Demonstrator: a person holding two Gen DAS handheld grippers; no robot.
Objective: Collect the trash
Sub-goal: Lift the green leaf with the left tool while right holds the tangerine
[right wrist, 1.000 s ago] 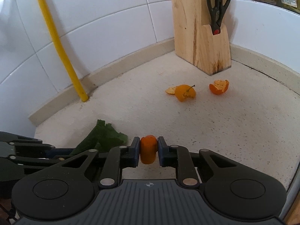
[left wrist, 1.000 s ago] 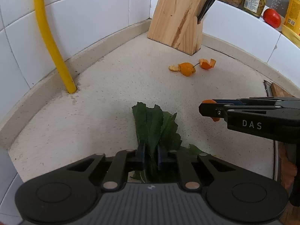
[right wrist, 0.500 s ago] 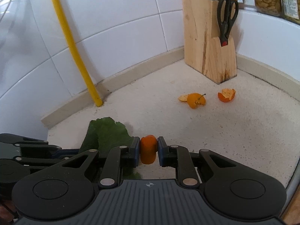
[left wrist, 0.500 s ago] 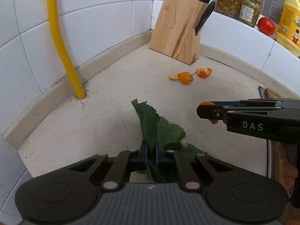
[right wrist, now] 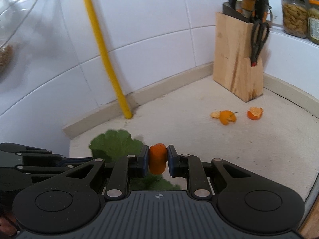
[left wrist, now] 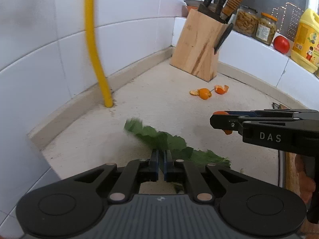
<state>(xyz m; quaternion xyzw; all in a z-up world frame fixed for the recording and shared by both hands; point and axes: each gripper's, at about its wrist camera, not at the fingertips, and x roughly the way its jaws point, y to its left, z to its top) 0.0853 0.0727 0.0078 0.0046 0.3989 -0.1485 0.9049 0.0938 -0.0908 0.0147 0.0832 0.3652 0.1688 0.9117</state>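
My left gripper (left wrist: 161,159) is shut on a green leaf (left wrist: 169,141) and holds it above the pale countertop (left wrist: 169,107). The leaf also shows in the right wrist view (right wrist: 115,145). My right gripper (right wrist: 158,161) is shut on an orange peel piece (right wrist: 157,160); it appears from the side in the left wrist view (left wrist: 219,119), to the right of the leaf. More orange peel scraps (left wrist: 205,93) lie on the counter near the knife block, also in the right wrist view (right wrist: 227,116) with another piece (right wrist: 255,113).
A wooden knife block (left wrist: 197,43) with scissors stands in the back corner. A yellow pipe (left wrist: 93,45) runs up the tiled wall. Jars (left wrist: 247,23), a tomato (left wrist: 281,44) and a yellow bottle (left wrist: 305,39) stand on the ledge at the right.
Both grippers have risen and pulled back from the counter, each with its catch. The leaf has lifted off the surface and now hangs tilted sideways.
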